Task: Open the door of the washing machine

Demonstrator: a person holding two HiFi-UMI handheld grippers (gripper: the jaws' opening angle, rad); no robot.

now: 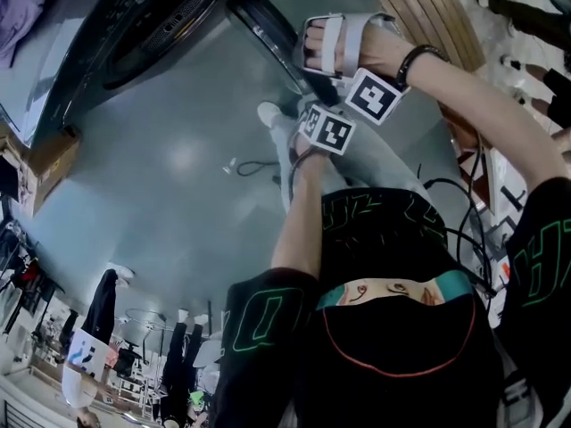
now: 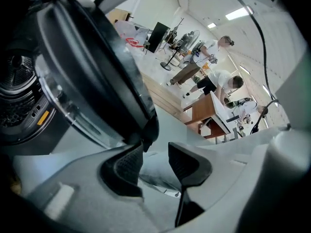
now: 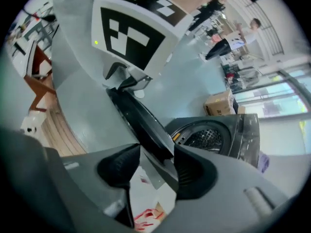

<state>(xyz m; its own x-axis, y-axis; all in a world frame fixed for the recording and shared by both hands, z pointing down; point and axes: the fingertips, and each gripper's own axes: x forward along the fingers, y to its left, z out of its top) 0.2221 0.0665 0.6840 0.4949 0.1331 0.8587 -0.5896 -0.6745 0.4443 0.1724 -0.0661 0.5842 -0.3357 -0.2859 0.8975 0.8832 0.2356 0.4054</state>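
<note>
Ribbed black fingers (image 3: 119, 166) of right gripper (image 3: 155, 152) apart, rim of glossy curved washing machine door (image 3: 141, 120) between them ungripped, left gripper (image 2: 155, 152) fingers parted, empty, door standing open off perforated steel drum (image 3: 206, 137).

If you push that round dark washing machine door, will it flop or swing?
The round dark washing machine door looks thick and rigid, so probably no flopping. It stands open off the grey machine, so it likely swings on hinges. Its glossy rim may be slippery.

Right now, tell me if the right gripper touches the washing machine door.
Cannot tell. Right gripper view: the door passes between the jaws of the right gripper, clear of one pad, overlapping the other.
</note>
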